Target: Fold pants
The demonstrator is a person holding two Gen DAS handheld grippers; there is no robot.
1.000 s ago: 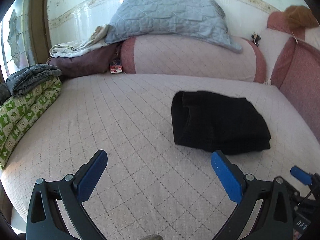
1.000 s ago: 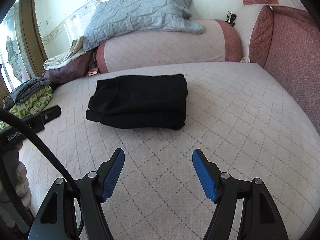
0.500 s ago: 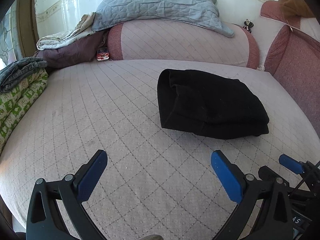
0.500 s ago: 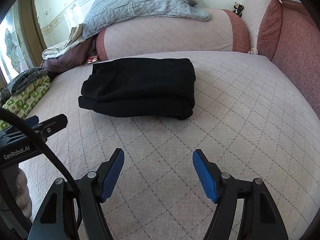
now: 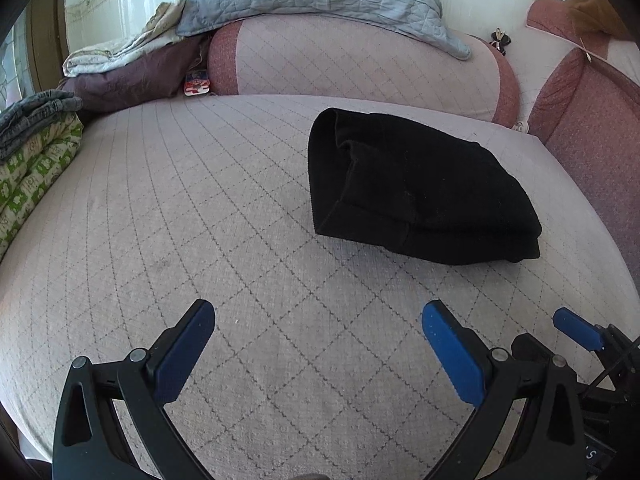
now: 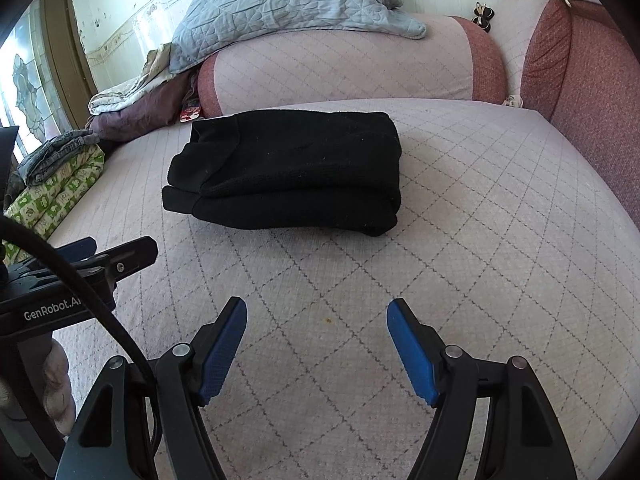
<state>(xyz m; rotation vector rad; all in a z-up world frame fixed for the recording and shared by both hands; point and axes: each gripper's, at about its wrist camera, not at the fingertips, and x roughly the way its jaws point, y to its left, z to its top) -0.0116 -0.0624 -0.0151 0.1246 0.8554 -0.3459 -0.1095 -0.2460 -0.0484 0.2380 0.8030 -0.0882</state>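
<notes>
Black pants (image 6: 288,172) lie folded into a thick, layered bundle on a quilted pink bed cover (image 6: 480,240), toward its far half, with one rounded fold at the right end and stacked edges showing at the left. In the left wrist view the same pants (image 5: 416,188) sit ahead and to the right. Both tools hang over the bare cover on the near side, well apart from the cloth. The left gripper (image 5: 320,344) has its blue-padded fingers spread wide and holds nothing. The right gripper (image 6: 316,344) is likewise spread, its fingers (image 6: 412,352) touching nothing. Behind the pants a long pink bolster (image 6: 340,68) lies across the head of the bed, with a grey-blue quilted blanket (image 6: 288,4) draped on top. At the far left, grey jeans (image 5: 36,112) rest on a green patterned blanket (image 5: 32,168).
</notes>
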